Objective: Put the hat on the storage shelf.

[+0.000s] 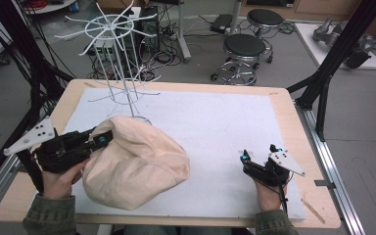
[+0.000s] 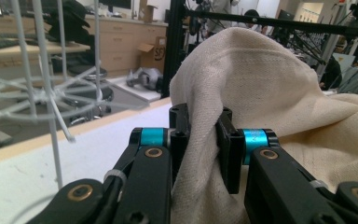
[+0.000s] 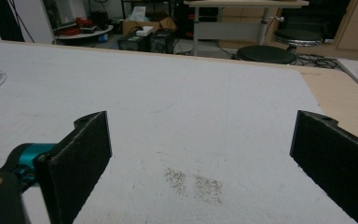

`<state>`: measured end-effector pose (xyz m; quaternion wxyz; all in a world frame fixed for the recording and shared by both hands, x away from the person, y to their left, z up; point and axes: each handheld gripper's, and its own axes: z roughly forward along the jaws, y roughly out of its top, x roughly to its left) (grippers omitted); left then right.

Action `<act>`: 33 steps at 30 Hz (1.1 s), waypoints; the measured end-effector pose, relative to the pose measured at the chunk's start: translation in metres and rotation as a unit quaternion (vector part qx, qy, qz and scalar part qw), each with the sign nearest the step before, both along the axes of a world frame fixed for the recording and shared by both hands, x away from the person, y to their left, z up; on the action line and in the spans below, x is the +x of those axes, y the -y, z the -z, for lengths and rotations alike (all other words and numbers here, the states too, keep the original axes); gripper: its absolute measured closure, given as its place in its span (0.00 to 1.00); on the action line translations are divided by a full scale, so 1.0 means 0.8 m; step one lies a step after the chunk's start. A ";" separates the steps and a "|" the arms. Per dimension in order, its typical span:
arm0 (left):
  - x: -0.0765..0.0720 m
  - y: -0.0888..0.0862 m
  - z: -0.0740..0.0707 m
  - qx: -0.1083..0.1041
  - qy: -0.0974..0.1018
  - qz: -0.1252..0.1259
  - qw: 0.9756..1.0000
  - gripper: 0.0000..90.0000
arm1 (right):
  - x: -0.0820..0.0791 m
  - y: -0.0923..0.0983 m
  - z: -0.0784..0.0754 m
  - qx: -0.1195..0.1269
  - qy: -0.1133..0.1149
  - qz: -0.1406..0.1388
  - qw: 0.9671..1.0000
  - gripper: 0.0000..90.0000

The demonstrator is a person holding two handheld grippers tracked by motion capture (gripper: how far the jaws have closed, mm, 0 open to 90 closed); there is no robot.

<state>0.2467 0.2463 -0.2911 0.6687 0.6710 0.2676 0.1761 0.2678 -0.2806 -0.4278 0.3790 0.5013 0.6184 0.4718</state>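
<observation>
A cream cloth hat (image 1: 137,164) lies bunched on the white mat (image 1: 215,122), left of centre. My left gripper (image 1: 103,138) is shut on a fold of the hat's edge. In the left gripper view the cloth hat (image 2: 261,93) rises between the two black jaws of the left gripper (image 2: 200,140), pinched tight. My right gripper (image 1: 258,154) rests low on the mat at the front right, apart from the hat. Its jaws stand wide open in the right gripper view, where the right gripper (image 3: 200,149) has nothing between them but bare mat.
A white wire rack (image 1: 120,58) with radiating arms stands at the mat's back left, just behind the hat; its wires (image 2: 51,93) are close on the left in the left gripper view. The wooden table edge (image 1: 293,112) frames the mat. Stools and cables lie beyond.
</observation>
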 end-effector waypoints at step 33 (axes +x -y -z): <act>-0.012 -0.008 -0.160 -0.074 0.126 -0.041 0.988 0.87 | 0.001 -0.002 0.001 0.006 -0.005 -0.004 1.000 0.05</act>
